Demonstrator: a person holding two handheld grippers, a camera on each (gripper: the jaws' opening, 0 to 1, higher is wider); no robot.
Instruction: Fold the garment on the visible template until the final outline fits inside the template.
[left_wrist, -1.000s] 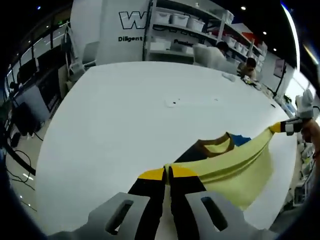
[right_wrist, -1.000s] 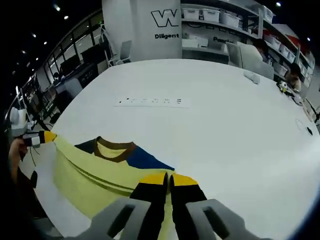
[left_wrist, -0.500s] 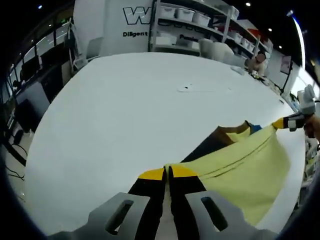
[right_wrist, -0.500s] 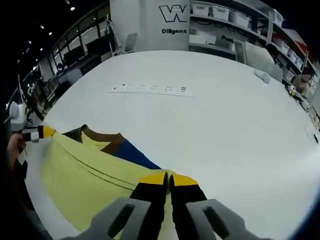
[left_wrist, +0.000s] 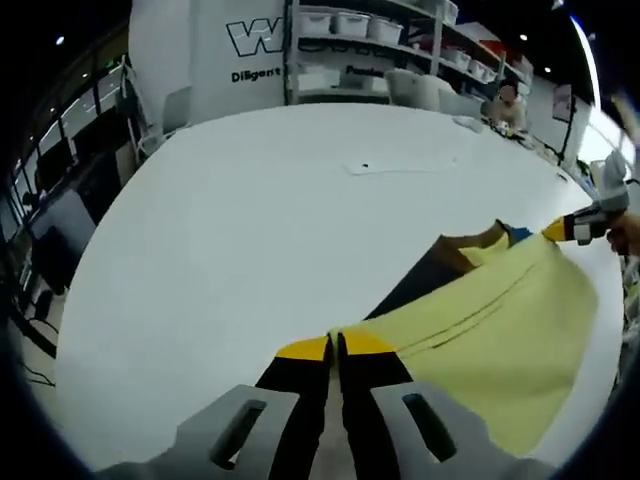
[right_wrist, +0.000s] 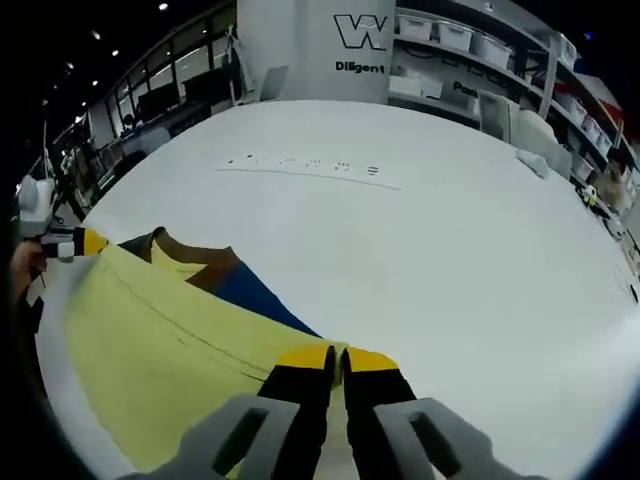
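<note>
A yellow T-shirt (left_wrist: 490, 320) with a brown collar (left_wrist: 470, 250) and blue and dark sleeve parts is held stretched above the white table (left_wrist: 260, 210). My left gripper (left_wrist: 335, 345) is shut on one corner of its hem. The right gripper (left_wrist: 560, 229) shows at the right edge, holding the other corner. In the right gripper view the shirt (right_wrist: 160, 350) spreads to the left, with the collar (right_wrist: 195, 260) and a blue sleeve (right_wrist: 250, 295). My right gripper (right_wrist: 335, 355) is shut on the shirt's edge, and the left gripper (right_wrist: 80, 242) holds the far corner.
A thin printed strip (right_wrist: 310, 168) lies on the table beyond the shirt. Shelves with white bins (left_wrist: 370, 40) and a white wall with a logo (right_wrist: 360, 40) stand behind. A person (left_wrist: 505, 100) sits at the far table edge. A hand (right_wrist: 22, 268) holds the left gripper.
The shirt has been carried farther over the table and spread wider between the grippers; more of its yellow back now shows. Both grips are unchanged.
</note>
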